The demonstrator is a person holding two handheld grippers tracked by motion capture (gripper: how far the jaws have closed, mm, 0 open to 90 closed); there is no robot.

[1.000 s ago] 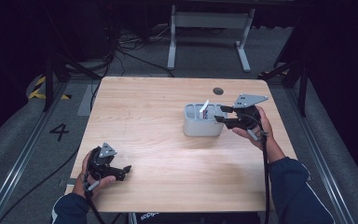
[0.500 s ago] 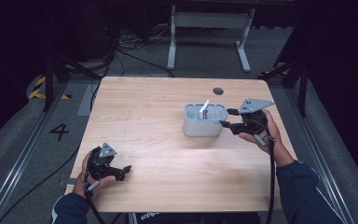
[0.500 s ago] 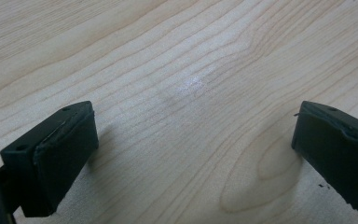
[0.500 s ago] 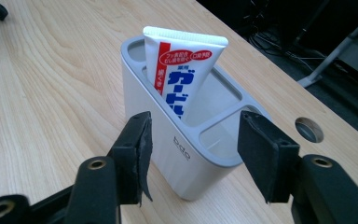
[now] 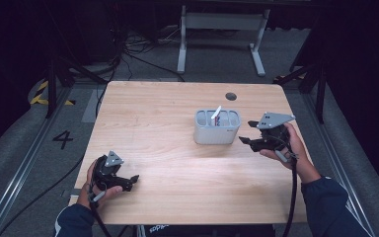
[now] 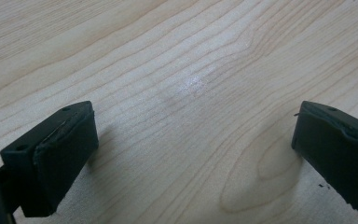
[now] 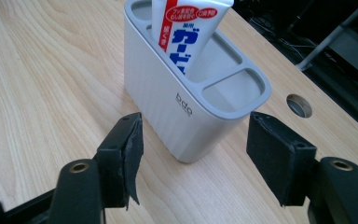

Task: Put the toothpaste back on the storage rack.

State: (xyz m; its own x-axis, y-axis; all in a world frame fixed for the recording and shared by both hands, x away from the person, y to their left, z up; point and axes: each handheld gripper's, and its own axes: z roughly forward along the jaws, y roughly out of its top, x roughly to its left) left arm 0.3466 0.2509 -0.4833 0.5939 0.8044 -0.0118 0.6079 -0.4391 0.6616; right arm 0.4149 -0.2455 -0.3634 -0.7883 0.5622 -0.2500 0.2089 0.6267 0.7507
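A grey compartmented holder [image 5: 216, 127] [image 7: 186, 93] stands on the wooden table [image 5: 177, 108], right of centre. A white toothpaste tube [image 5: 216, 113] [image 7: 186, 28] with red and blue print leans upright in one of its compartments. My right gripper [image 5: 246, 132] [image 7: 196, 126] hovers just right of the holder and points at it. Its jaws have just been opening, they stand apart with nothing between them, and the holder lies a little beyond the tips. My left gripper [image 5: 132, 181] [image 6: 198, 135] rests open at the table's front left, over bare wood.
A round cable hole [image 5: 231, 96] [image 7: 299, 105] sits in the table behind the holder. A metal stand [image 5: 222, 29] and cables lie on the floor beyond the far edge. Rails run along both sides of the table.
The right gripper has drawn back to the right, away from the holder, and its jaws have spread. The tube stays in the holder. The left gripper has not moved.
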